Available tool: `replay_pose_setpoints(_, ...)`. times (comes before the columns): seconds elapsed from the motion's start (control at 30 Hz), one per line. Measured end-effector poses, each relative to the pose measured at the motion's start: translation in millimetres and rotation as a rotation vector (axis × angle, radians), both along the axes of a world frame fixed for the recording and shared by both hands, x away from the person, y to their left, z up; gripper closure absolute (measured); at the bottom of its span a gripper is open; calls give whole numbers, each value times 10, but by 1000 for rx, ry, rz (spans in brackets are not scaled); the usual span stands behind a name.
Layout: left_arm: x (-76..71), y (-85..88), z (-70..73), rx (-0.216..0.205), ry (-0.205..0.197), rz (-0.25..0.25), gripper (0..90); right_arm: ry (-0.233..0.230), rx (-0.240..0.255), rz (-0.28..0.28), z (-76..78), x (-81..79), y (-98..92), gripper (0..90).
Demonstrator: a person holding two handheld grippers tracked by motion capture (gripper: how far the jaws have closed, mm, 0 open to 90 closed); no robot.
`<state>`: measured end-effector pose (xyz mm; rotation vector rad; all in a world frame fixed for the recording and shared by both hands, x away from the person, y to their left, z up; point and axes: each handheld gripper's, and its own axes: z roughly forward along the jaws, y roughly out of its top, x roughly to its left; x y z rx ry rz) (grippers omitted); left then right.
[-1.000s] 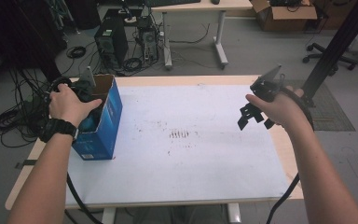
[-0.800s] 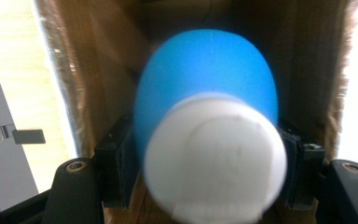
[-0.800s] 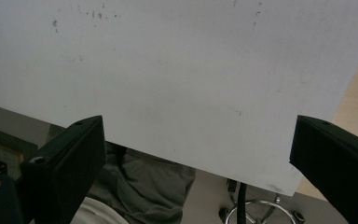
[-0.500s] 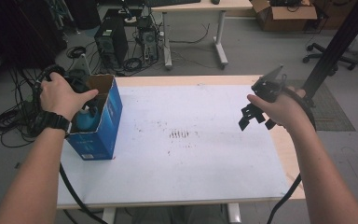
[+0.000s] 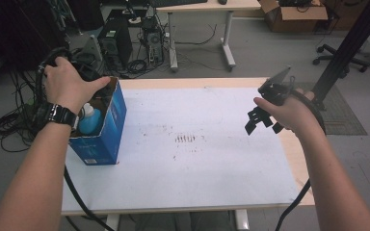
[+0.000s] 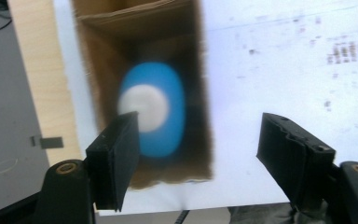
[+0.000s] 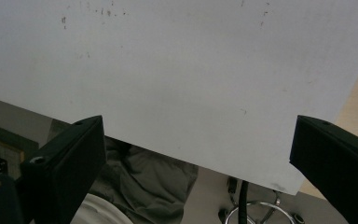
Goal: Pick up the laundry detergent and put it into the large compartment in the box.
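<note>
An open blue box [image 5: 103, 132] stands at the table's left edge with a blue bottle [image 5: 90, 121] upright inside, its white cap up. My left gripper [image 5: 92, 77], mostly under the hand, hovers above the box's far end. In the left gripper view the blurred bottle [image 6: 172, 93] sits down between the brown inner walls of the box [image 6: 107, 56], and my left gripper [image 6: 199, 123] has just been opening, with nothing between its jaws. My right gripper [image 5: 262, 126] hangs open over the table's right side, and in its own view the right gripper [image 7: 198, 135] holds nothing.
A white sheet [image 5: 197, 163] covers most of the wooden table [image 5: 296, 159]. Beyond the far edge are computer towers [image 5: 115, 41], floor cables [image 5: 9, 125] and another desk [image 5: 207, 7]. A black pole [image 5: 347, 48] rises at the right.
My left hand has lifted up off the box and drifted toward the far left, leaving the bottle standing inside. The right hand has stayed put.
</note>
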<state>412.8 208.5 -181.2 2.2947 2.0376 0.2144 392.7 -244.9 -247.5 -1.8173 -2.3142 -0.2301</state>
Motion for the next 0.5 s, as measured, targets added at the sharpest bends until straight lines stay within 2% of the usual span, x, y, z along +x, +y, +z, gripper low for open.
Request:
replay_pose_setpoints(0.17,2,-262,-13,-15,12,-40,251,-6,4,-1,20,-21,4,38)
replay_pose_setpoints(0.33,3,-563,-102,-33,35,-104,207,-7,3,-3,26,-57,-17,38)
replay_pose_setpoints(0.5,0,-768,-200,-47,46,-134,159,-10,8,-3,31,-87,-34,38)
